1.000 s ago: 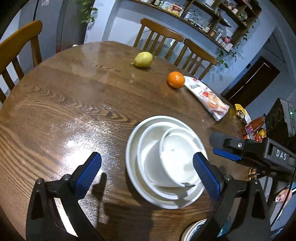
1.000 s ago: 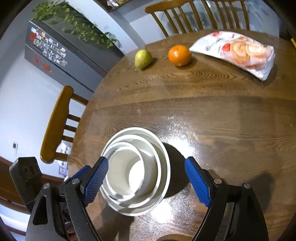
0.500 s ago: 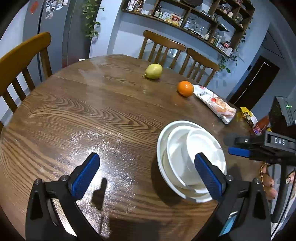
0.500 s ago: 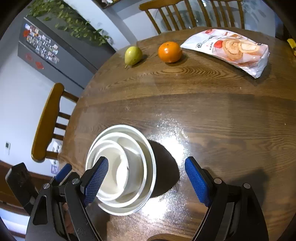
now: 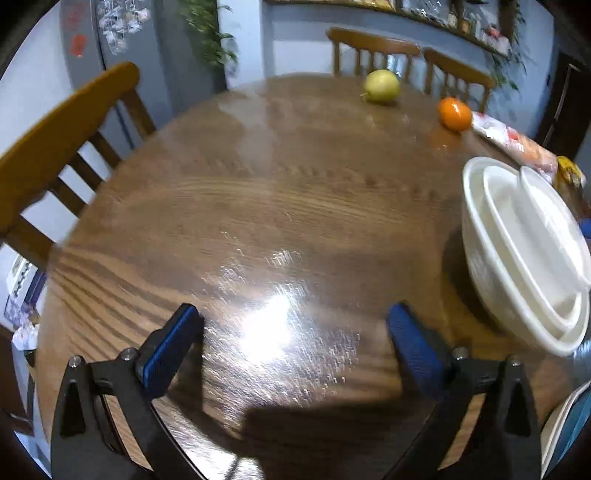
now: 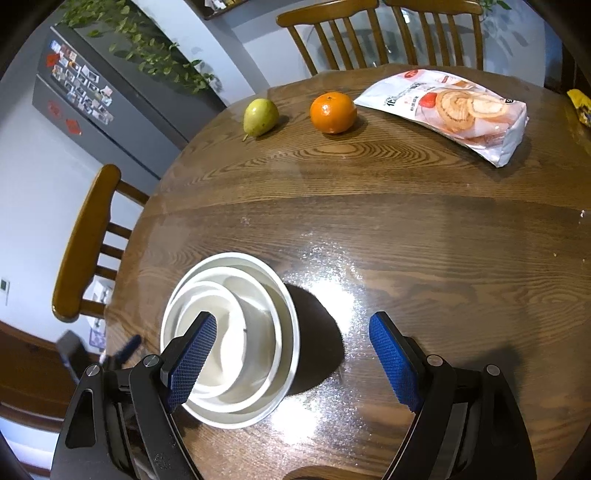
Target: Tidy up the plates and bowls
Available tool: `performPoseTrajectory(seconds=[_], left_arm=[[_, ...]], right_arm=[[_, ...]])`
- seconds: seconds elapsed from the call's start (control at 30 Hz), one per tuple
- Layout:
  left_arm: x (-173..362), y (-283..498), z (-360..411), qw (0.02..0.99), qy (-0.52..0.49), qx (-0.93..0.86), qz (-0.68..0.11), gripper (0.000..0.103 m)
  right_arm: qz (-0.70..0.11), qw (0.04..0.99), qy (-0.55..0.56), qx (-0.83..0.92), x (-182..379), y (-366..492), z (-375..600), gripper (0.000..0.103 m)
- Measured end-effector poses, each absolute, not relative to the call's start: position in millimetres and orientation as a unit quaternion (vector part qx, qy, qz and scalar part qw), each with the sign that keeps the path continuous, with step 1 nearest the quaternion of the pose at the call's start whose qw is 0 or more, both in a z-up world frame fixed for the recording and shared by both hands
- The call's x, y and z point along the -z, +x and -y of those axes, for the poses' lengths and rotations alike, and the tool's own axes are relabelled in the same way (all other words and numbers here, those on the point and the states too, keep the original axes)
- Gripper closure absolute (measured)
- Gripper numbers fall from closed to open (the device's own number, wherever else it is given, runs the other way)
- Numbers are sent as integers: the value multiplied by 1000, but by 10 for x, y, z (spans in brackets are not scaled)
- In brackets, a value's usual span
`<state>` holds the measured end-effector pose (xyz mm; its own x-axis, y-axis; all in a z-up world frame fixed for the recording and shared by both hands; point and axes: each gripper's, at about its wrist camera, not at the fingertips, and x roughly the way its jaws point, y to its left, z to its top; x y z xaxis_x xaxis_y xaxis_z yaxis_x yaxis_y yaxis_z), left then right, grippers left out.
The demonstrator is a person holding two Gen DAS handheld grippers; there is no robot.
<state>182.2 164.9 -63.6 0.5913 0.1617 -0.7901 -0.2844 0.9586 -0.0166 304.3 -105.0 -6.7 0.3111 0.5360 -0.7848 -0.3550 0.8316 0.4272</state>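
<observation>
Three white bowls nested one inside another (image 6: 236, 332) stand on the round wooden table (image 6: 406, 229). In the left wrist view the stack (image 5: 517, 258) is at the right edge. My left gripper (image 5: 295, 343) is open and empty, over bare table left of the stack. My right gripper (image 6: 291, 354) is open and empty; its left finger (image 6: 192, 358) hangs in front of the stack's near rim, the right finger over bare table. A white plate rim (image 5: 565, 424) shows at the bottom right of the left wrist view.
A pear (image 6: 260, 116), an orange (image 6: 332, 112) and a snack bag (image 6: 454, 110) lie at the table's far side. Wooden chairs stand at the left (image 6: 85, 240) and behind (image 6: 332, 33). A fridge (image 6: 92, 96) stands at the back left.
The left gripper has swung left, so the bowl stack slid from between its fingers to the right edge of its view. The right gripper moved slightly closer to the stack.
</observation>
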Motion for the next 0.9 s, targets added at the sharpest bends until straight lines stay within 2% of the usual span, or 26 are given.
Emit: performPoseTrajectory(seconds=[0.9], left_arm=[[592,1750,-1614,888,-62,-123,-440,1]], right_arm=[[-493,830,77,-248,-96,2945,1083,18]])
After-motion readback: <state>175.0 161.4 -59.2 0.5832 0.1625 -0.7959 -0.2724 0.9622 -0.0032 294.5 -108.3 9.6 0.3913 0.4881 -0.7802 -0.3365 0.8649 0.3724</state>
